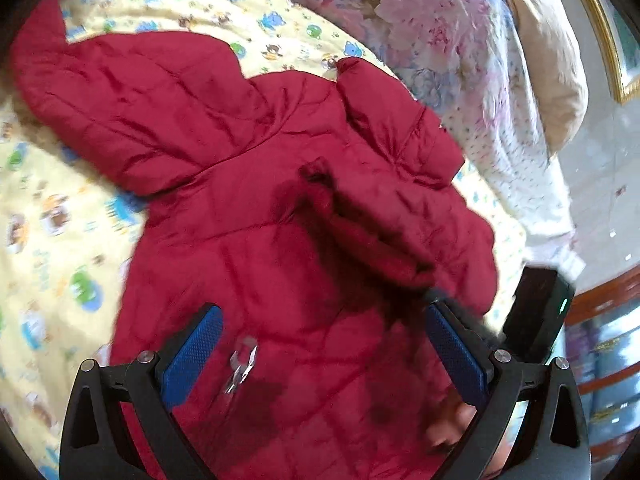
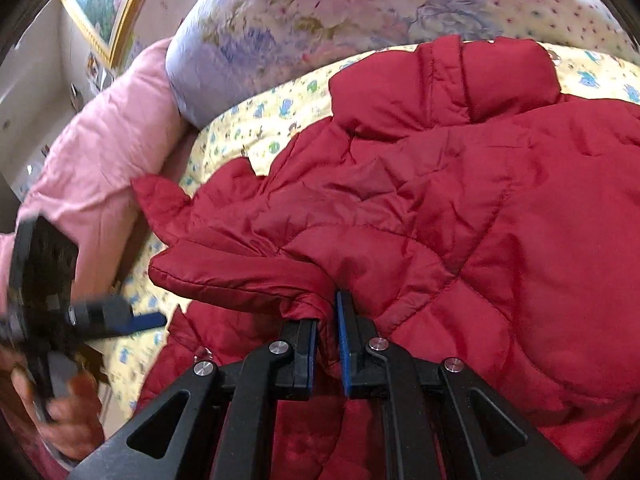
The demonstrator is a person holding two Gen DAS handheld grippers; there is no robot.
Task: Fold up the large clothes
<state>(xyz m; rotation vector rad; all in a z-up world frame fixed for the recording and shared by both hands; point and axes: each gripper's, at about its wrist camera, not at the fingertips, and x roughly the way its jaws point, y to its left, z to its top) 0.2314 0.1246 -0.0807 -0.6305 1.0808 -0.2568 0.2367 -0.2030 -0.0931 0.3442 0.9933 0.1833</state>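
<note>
A yellow cartoon-print bedsheet (image 1: 52, 216) is filling the left and top of the left wrist view, with a floral quilt (image 1: 432, 20) bunching along the upper right. In the right wrist view a pink pillow (image 2: 104, 152) is lying at the left, beside the quilt.

A red puffer jacket (image 1: 248, 208) is sprawling across the sheet, taking up the centre of both views — one sleeve (image 1: 120, 96) is stretching toward the upper left of the left wrist view, and another sleeve is lying folded over the body near the middle.

The right gripper (image 2: 328, 340) is sitting at the bottom centre of its view, jaws drawn together and pinching a fold of the jacket's edge.

The left gripper (image 1: 320, 344) is hovering over the jacket's lower part, jaws standing wide apart with nothing between them. A hand (image 2: 60, 408) is showing blurred at the lower left of the right wrist view.

A framed picture (image 2: 108, 4) is hanging at the upper left.
</note>
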